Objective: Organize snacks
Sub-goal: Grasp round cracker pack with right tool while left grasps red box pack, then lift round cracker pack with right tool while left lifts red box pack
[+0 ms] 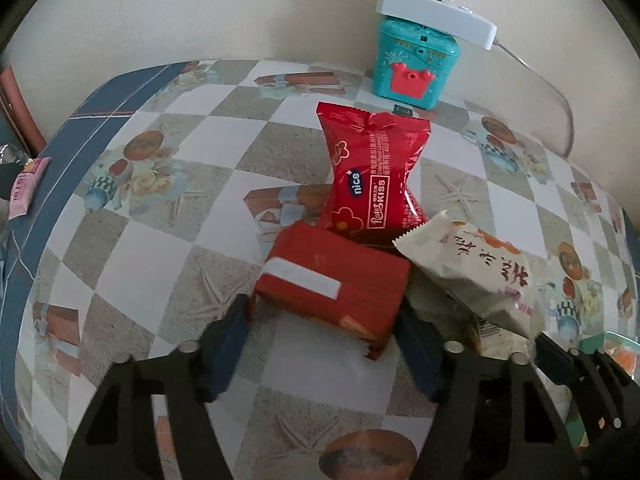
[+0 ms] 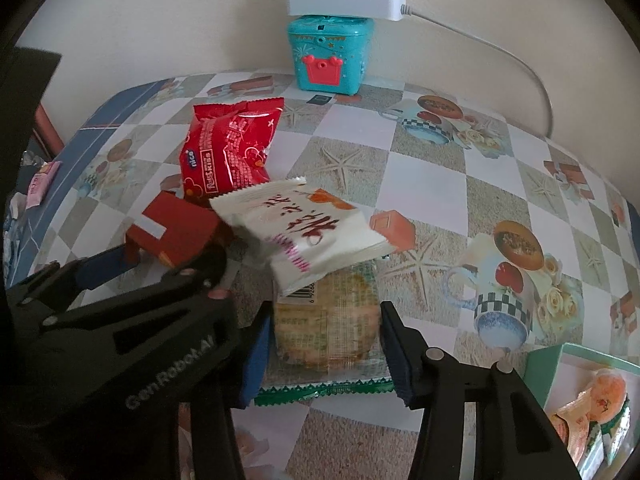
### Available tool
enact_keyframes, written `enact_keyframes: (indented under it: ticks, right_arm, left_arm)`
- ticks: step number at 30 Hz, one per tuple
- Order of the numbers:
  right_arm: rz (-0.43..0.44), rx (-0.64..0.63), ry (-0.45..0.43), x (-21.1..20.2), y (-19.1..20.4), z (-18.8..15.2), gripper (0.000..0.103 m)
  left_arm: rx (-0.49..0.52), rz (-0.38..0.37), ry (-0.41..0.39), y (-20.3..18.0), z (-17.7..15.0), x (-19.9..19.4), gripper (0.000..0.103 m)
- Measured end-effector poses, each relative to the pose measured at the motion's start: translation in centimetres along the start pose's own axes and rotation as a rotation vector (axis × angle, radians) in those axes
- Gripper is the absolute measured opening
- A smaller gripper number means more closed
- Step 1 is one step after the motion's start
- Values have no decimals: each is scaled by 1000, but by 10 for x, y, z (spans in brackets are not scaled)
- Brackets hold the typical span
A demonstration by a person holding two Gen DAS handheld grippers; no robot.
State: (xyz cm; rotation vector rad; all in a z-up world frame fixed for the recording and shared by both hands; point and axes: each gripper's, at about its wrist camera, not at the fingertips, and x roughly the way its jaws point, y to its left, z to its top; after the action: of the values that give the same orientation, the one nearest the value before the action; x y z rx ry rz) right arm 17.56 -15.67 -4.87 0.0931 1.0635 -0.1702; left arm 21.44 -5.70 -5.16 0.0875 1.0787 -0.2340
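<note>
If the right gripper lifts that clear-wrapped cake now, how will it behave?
The clear-wrapped cake looks soft, so the right gripper, whose pads flank it, may dent it. The white packet lies across its far end and would probably slide off. Its green crimped edge will likely flop.

Each gripper, the left gripper (image 1: 320,336) and the right gripper (image 2: 326,344), is built from black slotted plastic linkages pinned with silver round-headed screws and tipped with blue rectangular pads (image 2: 254,360), and grey "GenRobot.AI" lettering is moulded on the left unit.
</note>
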Motion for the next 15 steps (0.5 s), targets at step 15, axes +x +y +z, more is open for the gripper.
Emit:
enact_keyframes:
  ticks: [15]
  right_arm:
    - [8,34,26,-18,8,-30,53]
  left_arm:
    - [-39,50,80,38,-6,-26,63]
